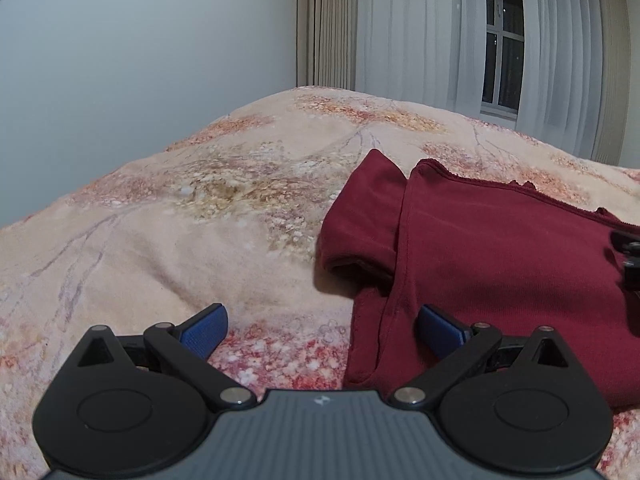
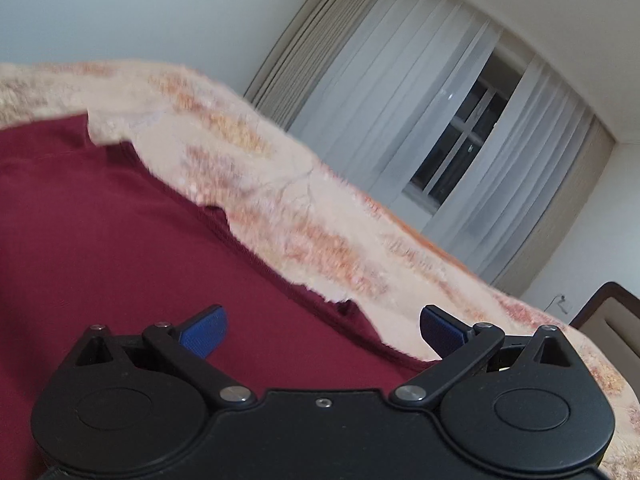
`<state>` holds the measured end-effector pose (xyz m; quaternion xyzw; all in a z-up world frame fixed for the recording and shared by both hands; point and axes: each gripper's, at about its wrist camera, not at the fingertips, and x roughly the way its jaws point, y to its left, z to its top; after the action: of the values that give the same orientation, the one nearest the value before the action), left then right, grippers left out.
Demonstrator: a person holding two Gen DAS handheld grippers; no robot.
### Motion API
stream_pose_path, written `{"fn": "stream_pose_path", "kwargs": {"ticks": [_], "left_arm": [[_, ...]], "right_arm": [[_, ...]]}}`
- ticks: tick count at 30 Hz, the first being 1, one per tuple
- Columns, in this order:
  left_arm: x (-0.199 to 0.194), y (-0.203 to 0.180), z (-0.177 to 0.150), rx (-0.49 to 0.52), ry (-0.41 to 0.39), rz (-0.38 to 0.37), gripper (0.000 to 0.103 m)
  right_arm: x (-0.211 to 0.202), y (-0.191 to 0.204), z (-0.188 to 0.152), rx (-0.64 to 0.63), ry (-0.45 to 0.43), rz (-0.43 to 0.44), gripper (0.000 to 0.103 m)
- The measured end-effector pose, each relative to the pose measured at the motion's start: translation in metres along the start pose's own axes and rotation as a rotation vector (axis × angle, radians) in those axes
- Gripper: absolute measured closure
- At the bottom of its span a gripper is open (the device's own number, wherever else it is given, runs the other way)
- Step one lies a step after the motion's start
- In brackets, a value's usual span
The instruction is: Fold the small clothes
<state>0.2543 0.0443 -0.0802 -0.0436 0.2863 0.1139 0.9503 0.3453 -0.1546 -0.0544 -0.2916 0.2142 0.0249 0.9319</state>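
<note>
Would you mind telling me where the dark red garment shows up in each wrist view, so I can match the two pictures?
Left wrist: the dark red garment fills the right side, lying on the floral bedspread, one sleeve folded over.
Right wrist: the garment fills the left and centre, under the open right gripper.
Shared landmark: the curtained window beyond the bed.

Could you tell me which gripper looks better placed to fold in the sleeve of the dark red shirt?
Probably the left gripper: the dark red cotton shirt's sleeve lies just ahead of its open jaws.
</note>
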Motion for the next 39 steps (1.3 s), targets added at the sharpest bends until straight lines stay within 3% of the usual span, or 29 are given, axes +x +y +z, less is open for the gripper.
{"fn": "stream_pose_path", "kwargs": {"ticks": [2, 5, 9, 11, 17, 21, 28, 30, 35, 39], "left_arm": [[0.0, 0.002, -0.001, -0.011, -0.006, -0.01, 0.0], [0.0, 0.003, -0.002, -0.015, -0.008, -0.012, 0.0], [0.0, 0.002, -0.003, -0.017, -0.009, -0.012, 0.0], [0.0, 0.003, -0.003, -0.018, -0.011, -0.014, 0.0], [0.001, 0.003, -0.003, -0.016, -0.012, -0.013, 0.0], [0.001, 0.003, -0.003, -0.014, -0.015, -0.012, 0.0], [-0.001, 0.004, -0.002, -0.017, -0.011, -0.021, 0.0], [-0.006, 0.012, 0.004, -0.039, 0.017, -0.075, 0.0], [-0.011, 0.049, 0.017, -0.231, 0.115, -0.395, 0.0], [0.009, 0.053, 0.029, -0.252, 0.177, -0.411, 0.005]], "right_arm": [[0.011, 0.004, -0.002, 0.015, 0.033, 0.028, 0.001], [0.0, 0.01, -0.013, 0.034, 0.003, -0.014, 0.001], [-0.033, 0.019, -0.024, 0.004, -0.025, -0.07, 0.001], [-0.052, 0.024, -0.029, -0.025, -0.028, -0.027, 0.001], [-0.096, 0.047, -0.047, -0.106, -0.099, -0.093, 0.001], [-0.102, 0.052, -0.057, -0.089, -0.101, -0.115, 0.001], [-0.095, 0.043, -0.061, -0.013, -0.072, -0.061, 0.001], [-0.098, 0.039, -0.062, 0.008, -0.071, -0.044, 0.001], [-0.104, 0.034, -0.068, 0.055, -0.083, -0.001, 0.001], [-0.102, 0.035, -0.067, 0.052, -0.079, 0.0, 0.001]]}}
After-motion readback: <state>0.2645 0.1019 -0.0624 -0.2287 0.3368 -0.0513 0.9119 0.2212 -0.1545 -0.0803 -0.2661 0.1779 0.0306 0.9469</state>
